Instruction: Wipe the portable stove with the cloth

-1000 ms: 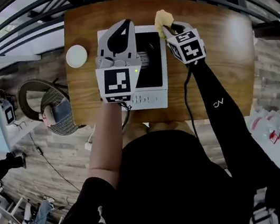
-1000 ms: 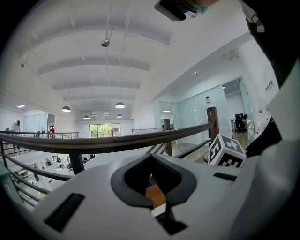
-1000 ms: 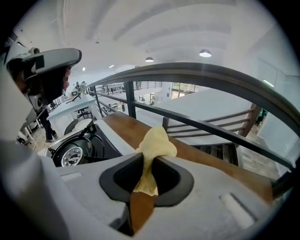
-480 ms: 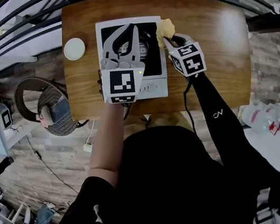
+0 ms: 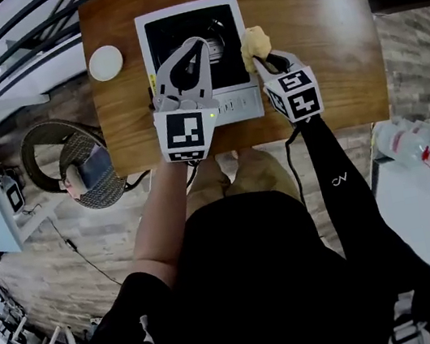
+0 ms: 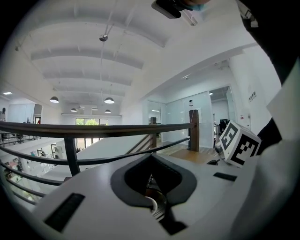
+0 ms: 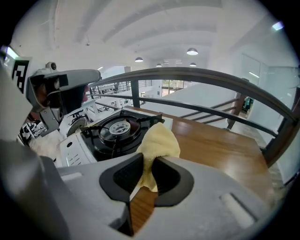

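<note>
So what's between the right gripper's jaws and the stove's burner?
Only the yellow cloth: the right gripper pinches it in its jaws, and it bunches ahead toward the burner. The right gripper view shows it.

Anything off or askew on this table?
Nothing stands out. The stove sits square on the table, no spill visible. The right tongs grip the cloth at the stove's right edge; the left tongs hang shut over it.
</note>
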Action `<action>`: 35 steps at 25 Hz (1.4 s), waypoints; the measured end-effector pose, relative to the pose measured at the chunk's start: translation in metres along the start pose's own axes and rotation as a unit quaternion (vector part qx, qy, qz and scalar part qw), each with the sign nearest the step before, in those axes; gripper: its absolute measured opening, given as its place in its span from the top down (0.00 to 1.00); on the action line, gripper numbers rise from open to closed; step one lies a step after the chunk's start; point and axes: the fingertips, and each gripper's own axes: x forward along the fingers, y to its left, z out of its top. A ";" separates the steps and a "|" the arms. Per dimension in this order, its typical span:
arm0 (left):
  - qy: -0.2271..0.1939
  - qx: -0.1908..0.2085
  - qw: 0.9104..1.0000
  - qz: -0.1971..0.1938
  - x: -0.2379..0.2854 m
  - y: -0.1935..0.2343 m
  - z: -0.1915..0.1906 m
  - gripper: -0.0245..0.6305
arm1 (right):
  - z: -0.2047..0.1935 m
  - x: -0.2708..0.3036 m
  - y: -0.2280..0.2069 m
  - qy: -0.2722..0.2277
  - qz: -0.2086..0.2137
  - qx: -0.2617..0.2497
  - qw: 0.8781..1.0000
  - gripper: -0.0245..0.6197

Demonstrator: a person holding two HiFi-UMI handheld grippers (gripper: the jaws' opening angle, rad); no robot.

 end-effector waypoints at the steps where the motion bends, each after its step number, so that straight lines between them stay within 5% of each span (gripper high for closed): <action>1: 0.000 0.001 1.000 0.000 -0.004 -0.004 -0.002 0.95 | -0.005 -0.005 0.003 0.000 0.000 0.002 1.000 0.87; 11: 0.002 0.005 0.998 0.056 -0.052 -0.038 -0.013 0.95 | -0.055 -0.051 0.046 -0.017 0.034 -0.016 0.999 0.87; 20: 0.012 0.008 0.995 0.094 -0.094 -0.068 -0.014 0.95 | -0.096 -0.088 0.079 -0.007 0.109 -0.047 0.993 0.87; 35: 0.002 0.018 0.991 0.132 -0.135 -0.043 -0.002 0.95 | -0.060 -0.078 0.120 -0.024 0.128 -0.108 0.986 0.87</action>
